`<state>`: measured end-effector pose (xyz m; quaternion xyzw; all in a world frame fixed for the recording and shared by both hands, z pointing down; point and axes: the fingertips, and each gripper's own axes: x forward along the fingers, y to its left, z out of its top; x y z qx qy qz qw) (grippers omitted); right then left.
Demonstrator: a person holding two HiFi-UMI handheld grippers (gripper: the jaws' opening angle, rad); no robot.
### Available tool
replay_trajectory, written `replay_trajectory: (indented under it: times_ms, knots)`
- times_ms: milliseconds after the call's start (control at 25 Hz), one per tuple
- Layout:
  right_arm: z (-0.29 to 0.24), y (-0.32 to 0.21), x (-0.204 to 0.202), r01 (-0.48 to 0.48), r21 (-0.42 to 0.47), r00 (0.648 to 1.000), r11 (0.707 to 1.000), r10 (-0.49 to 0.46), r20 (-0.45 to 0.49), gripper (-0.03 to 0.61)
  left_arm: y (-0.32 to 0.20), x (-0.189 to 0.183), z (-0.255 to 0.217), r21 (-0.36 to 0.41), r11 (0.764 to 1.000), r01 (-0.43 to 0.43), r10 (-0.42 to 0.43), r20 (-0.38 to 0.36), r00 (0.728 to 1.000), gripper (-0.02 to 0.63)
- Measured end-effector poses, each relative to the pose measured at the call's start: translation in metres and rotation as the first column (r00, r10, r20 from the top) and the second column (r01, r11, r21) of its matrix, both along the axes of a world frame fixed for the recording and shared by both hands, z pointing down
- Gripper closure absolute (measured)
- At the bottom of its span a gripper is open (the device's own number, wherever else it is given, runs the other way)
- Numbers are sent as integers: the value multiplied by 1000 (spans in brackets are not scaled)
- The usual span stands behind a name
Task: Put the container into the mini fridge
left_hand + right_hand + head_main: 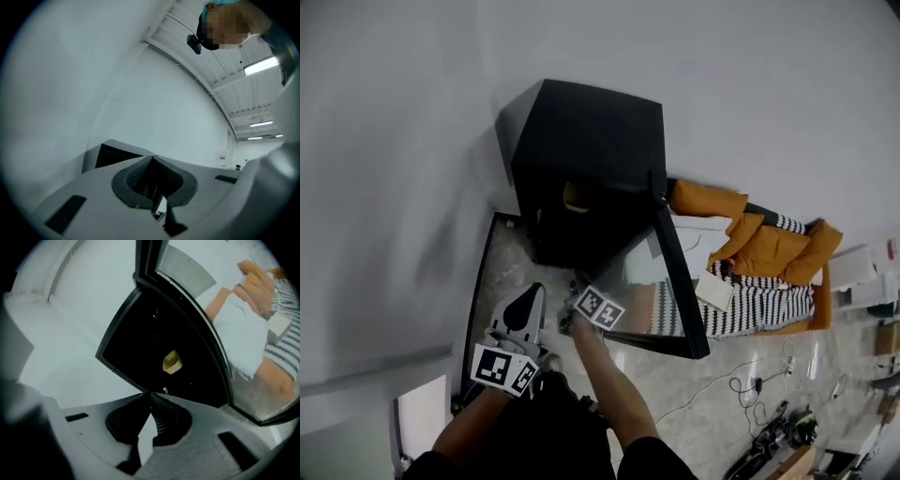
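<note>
Grippers, two in all, are hanging side by side just near of the open front of the one black mini fridge (591,141). The left gripper (534,291) is sitting to the left of the right gripper (574,298), and each is carrying one marker cube. Both are clenched on nothing. In the left gripper view the two jaws are meeting at their tips with only wall and ceiling beyond, and in the right gripper view the two jaws are likewise pressing together, empty.

One yellow container (171,362) is sitting inside the fridge's dark cavity, beyond the right gripper's tips and well apart from both grippers. The fridge's single glass door (680,281) is standing swung open to the right. Farther right, one orange padded garment (769,239) is lying over a black-and-white striped cover (759,309).
</note>
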<state>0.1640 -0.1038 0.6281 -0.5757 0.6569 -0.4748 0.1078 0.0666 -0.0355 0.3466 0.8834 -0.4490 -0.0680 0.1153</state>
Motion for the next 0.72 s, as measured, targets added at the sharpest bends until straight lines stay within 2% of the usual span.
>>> replay_trajectory:
  times_ms: [200,440,600,720]
  knots:
    - [-16,34,1,36,-40,997,999,-38,-69,577,23,-6,-10,-8,1000,18,-18,28,999,609]
    - [-33,62,2,24,-72,990,997,-34,-138,577,32,-20,-17,7,1000,8,-8,54,998,609]
    - [-48,71,-4,54,-68,959,996,-71,-274,577,31,-34,-8,1,1000,-2,2,63,998,609]
    - [-61,79,-9,64,-63,937,996,-82,-338,577,31,-47,-1,-6,1000,-10,10,73,997,609]
